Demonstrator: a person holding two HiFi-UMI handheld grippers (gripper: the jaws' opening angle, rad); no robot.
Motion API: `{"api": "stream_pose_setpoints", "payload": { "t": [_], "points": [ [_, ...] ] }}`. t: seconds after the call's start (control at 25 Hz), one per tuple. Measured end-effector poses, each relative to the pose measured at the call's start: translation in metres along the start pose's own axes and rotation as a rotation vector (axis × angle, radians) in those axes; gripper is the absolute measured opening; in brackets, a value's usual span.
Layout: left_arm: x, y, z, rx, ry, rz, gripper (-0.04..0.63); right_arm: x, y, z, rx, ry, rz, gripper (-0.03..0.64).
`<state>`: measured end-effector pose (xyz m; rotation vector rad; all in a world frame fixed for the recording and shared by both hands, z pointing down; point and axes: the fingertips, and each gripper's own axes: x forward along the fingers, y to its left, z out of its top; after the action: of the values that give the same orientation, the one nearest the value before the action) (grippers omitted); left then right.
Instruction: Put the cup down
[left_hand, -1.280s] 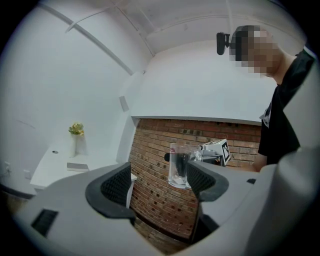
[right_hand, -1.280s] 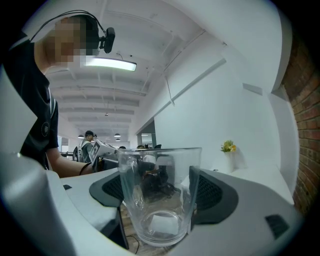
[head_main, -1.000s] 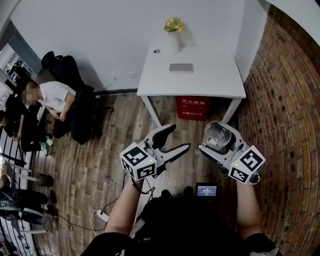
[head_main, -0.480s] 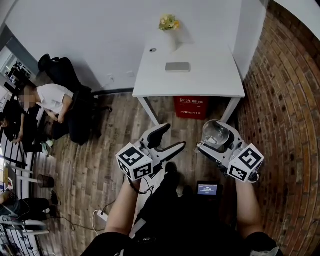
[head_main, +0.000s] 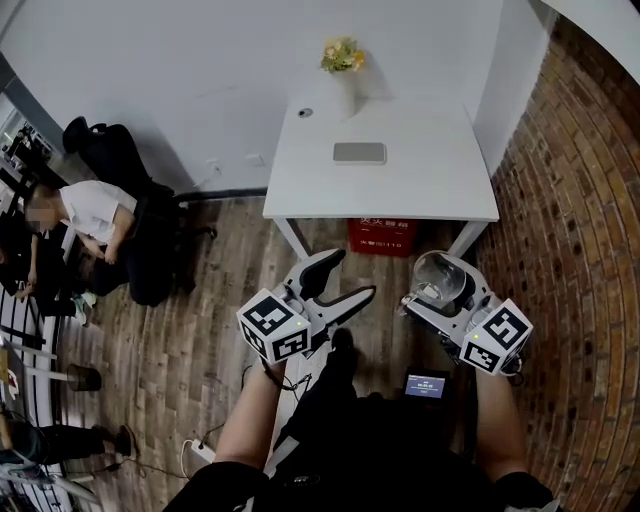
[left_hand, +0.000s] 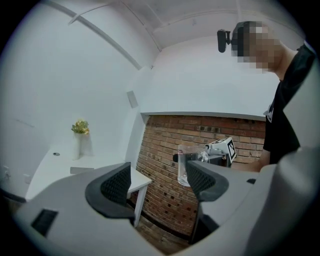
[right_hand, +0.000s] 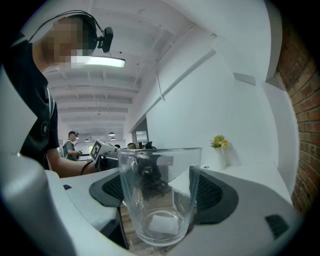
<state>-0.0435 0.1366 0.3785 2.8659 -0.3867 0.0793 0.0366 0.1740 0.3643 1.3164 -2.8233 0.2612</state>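
Right hand-held gripper (head_main: 441, 286) is clamped on the clear cup (right_hand: 160, 195). The cup is upright, empty and in the air, short of the white worktop (head_main: 420, 185). Left hand-held gripper (head_main: 350, 276) has jaws wide apart with nothing between them, also short of the worktop.

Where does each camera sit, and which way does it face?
Head view: on the person's head, facing steeply down at floor and table; both forearms, left gripper and right gripper show.
Left gripper view: on that gripper, looking past its open, empty jaws at a brick wall; their torso shows.
Right gripper view: on that gripper, looking past the cup it holds at a white wall; their chest shows.
Shared: all three show the cup and flower vase.
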Motion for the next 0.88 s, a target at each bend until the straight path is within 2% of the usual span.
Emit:
{"api": "stream_pose_setpoints", "payload": {
  "t": [0.52,0.88],
  "points": [
    [0.023,0.147,0.038,0.018,0.018,-0.05,0.354,0.125,-0.076,0.037,0.03,-0.016,-0.068,0.377],
    [0.023,0.205,0.04,-0.018,0.019,-0.061,0.354,0.172,-0.098,0.032,0.05,0.021,-0.092,0.377]
  ]
}}
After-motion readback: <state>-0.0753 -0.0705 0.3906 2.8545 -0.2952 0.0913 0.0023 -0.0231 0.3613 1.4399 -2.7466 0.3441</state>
